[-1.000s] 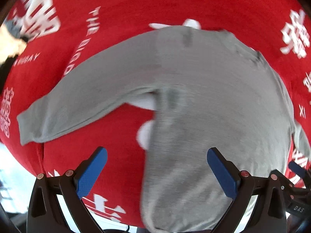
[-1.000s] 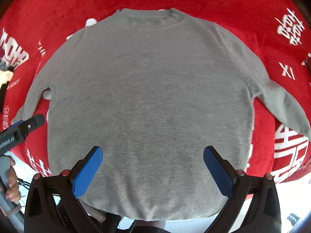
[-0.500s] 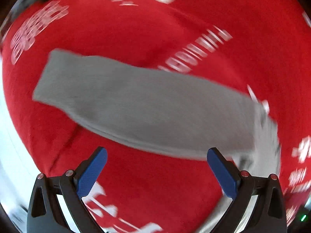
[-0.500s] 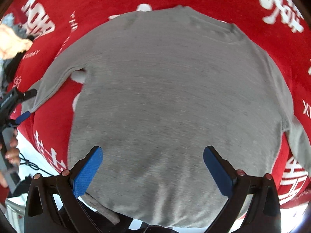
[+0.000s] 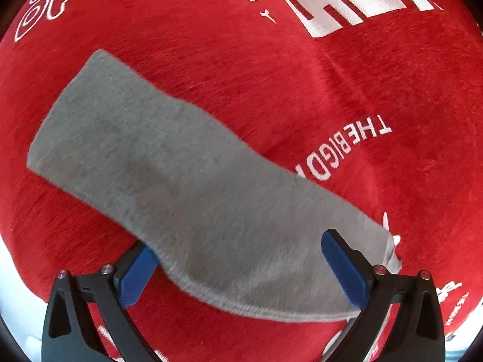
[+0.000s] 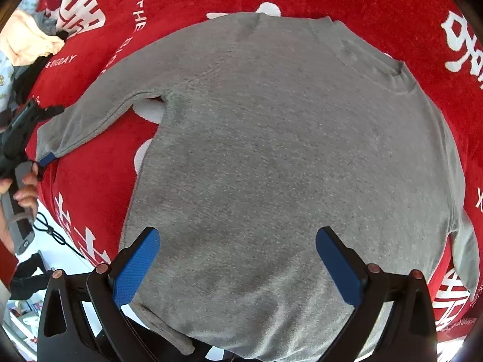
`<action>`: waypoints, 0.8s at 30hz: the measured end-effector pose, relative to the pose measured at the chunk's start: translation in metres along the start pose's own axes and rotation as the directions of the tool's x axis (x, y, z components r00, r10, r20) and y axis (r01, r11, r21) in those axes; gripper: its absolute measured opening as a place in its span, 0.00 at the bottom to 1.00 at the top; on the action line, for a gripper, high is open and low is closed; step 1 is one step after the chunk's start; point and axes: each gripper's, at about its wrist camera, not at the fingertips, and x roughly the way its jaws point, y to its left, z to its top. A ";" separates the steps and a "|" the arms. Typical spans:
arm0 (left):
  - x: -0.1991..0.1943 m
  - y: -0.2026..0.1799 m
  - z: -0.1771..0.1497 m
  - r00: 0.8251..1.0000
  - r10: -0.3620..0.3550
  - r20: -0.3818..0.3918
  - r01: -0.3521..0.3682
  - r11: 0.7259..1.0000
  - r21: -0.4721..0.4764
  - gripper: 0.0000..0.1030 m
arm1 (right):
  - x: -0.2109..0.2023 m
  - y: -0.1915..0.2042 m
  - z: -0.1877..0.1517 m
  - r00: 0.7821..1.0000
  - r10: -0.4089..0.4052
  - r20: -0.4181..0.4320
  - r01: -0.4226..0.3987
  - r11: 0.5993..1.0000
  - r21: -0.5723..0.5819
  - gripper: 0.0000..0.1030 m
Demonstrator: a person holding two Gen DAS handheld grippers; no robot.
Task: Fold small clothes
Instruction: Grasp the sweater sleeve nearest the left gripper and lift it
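A small grey long-sleeved sweater (image 6: pixel 286 150) lies flat on a red cloth, collar at the far right. Its left sleeve (image 5: pixel 169 175) fills the left wrist view, cuff toward the far left. My left gripper (image 5: pixel 238 271) is open and straddles the sleeve near the shoulder, one finger under its edge; it also shows in the right wrist view (image 6: pixel 39 138) at the cuff. My right gripper (image 6: pixel 238 265) is open over the sweater's hem, holding nothing.
The red cloth (image 5: pixel 332 90) with white lettering covers the table. A pile of other clothes (image 6: pixel 27 42) sits at the far left. The table's front edge and a black cable (image 6: pixel 51 232) are at lower left.
My left gripper has swung left from the sweater's body to the sleeve and come down close around it. My right gripper has shifted slightly, the sweater now seen turned.
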 end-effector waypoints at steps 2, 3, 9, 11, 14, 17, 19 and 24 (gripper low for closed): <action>0.000 0.000 0.002 0.999 0.050 0.011 -0.050 0.999 -0.004 0.67 | 0.002 0.006 0.005 1.000 -0.003 0.006 0.003 1.000 -0.006 1.00; -0.001 -0.001 0.002 0.997 0.072 0.019 -0.072 0.997 0.000 0.57 | 0.001 0.008 0.006 1.000 -0.002 0.014 0.002 1.000 -0.007 1.00; -0.018 -0.018 0.011 0.999 -0.004 0.048 -0.001 0.994 0.113 0.09 | -0.012 -0.004 0.001 0.999 0.026 0.031 -0.027 0.998 0.048 1.00; -0.028 -0.034 0.007 0.998 -0.036 0.057 0.025 0.985 0.169 0.09 | -0.016 -0.016 -0.004 0.998 0.044 0.038 -0.047 0.996 0.080 1.00; -0.041 -0.077 -0.004 0.991 -0.123 0.046 0.108 0.960 0.257 0.09 | -0.022 -0.035 -0.009 0.996 0.059 0.062 -0.066 0.990 0.127 1.00; -0.051 -0.145 -0.033 0.975 -0.224 0.006 0.203 0.897 0.393 0.09 | -0.028 -0.061 -0.016 0.995 0.056 0.081 -0.070 0.981 0.180 1.00; -0.054 -0.188 -0.058 0.961 -0.275 -0.034 0.258 0.844 0.471 0.09 | -0.035 -0.080 -0.020 0.993 0.059 0.102 -0.080 0.973 0.215 1.00; -0.036 -0.294 -0.147 0.927 -0.327 -0.183 0.367 0.694 0.619 0.09 | -0.051 -0.144 -0.032 0.989 0.044 0.145 -0.087 0.948 0.305 1.00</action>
